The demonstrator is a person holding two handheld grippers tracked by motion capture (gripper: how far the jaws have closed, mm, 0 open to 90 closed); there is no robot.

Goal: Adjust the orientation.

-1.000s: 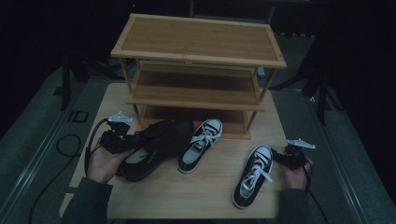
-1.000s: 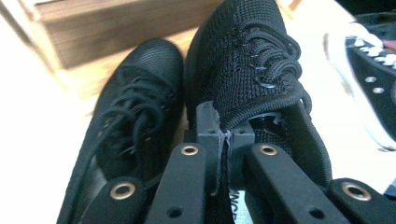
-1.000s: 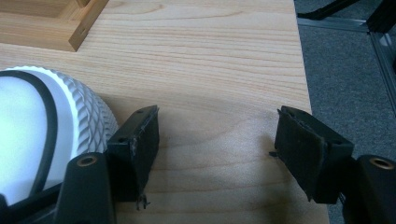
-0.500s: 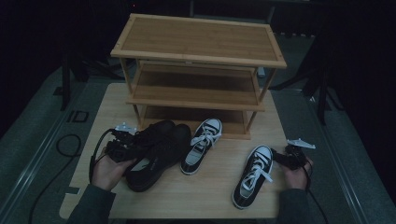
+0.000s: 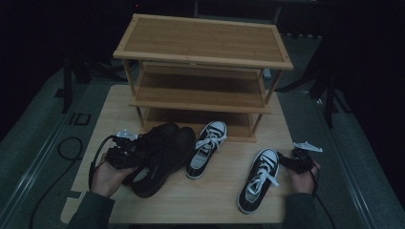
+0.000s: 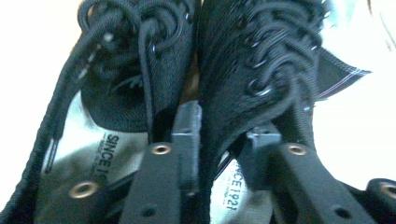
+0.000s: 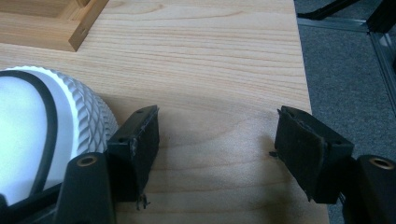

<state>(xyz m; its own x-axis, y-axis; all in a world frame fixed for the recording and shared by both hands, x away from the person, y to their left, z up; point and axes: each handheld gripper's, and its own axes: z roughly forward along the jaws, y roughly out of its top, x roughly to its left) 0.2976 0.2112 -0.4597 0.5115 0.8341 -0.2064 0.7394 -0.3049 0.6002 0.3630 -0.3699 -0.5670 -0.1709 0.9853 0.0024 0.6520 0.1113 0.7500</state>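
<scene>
Pair of black lace-up shoes (image 5: 160, 155), side by side, pinched together, table's front left

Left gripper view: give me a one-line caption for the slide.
Left gripper jaws clamp the adjoining collars of two black lace-up shoes, one jaw inside each, "SINCE 1921" printed on both insoles.

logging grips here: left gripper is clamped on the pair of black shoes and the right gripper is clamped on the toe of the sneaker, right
Not quite. The right gripper is open: in the right gripper view its jaws stand wide apart over bare table, with the sneaker's white toe beside one jaw, not between them. The left gripper is indeed clamped on the black shoes.
</scene>
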